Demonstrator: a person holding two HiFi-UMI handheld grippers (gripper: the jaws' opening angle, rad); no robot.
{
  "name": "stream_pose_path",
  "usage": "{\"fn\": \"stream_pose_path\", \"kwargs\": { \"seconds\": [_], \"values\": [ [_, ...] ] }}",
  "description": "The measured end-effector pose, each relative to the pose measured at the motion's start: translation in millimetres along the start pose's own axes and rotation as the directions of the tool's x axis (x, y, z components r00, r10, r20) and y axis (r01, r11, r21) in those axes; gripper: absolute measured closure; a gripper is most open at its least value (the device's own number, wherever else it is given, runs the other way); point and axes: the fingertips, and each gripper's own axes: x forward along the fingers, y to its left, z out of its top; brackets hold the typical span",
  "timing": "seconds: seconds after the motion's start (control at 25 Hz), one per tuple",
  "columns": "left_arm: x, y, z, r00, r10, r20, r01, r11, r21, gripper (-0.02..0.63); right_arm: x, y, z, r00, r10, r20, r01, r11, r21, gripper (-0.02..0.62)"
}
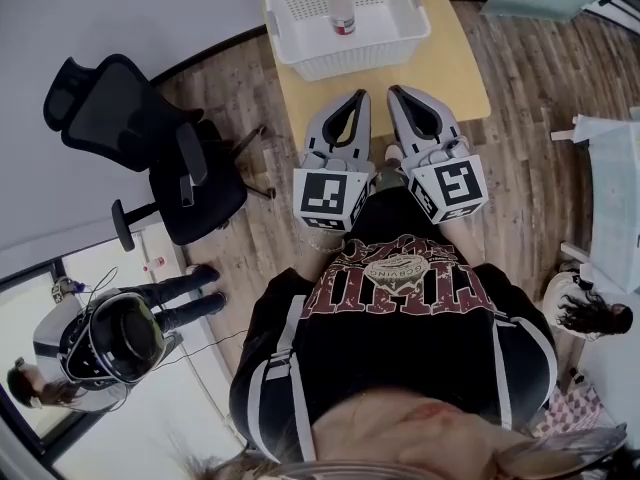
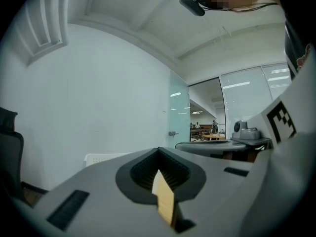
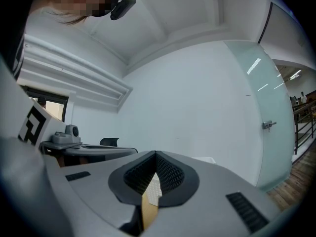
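I hold both grippers side by side over the near edge of a small wooden table [image 1: 455,68]. My left gripper [image 1: 359,96] is shut, its jaw tips meeting with nothing between them; the left gripper view shows the same closed left gripper [image 2: 158,149]. My right gripper [image 1: 397,92] is shut and empty too, and the right gripper view shows its closed tips as well [image 3: 156,153]. Just beyond both tips stands a white perforated basket [image 1: 350,60] holding an upright clear bottle with a red cap [image 1: 342,11]. The basket's edge [image 2: 101,158] shows low over the left jaw.
A black office chair [image 1: 150,158] stands left of the table on the wood floor. A person with a dark helmet [image 1: 110,340] stands at lower left. A white table [image 1: 615,198] and another person [image 1: 590,313] are at the right. A glass door [image 2: 178,117] lies ahead.
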Motion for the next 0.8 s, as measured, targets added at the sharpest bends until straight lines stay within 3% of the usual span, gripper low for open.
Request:
{"fn": "stream_pose_path", "kwargs": {
  "seconds": [0.8],
  "values": [
    [104, 36, 11, 0.996, 0.083, -0.026, -0.083, 0.996, -0.016, 0.561, 79, -80, 13, 0.995, 0.092, -0.032, -0.091, 0.996, 0.023, 0.578]
  ]
}}
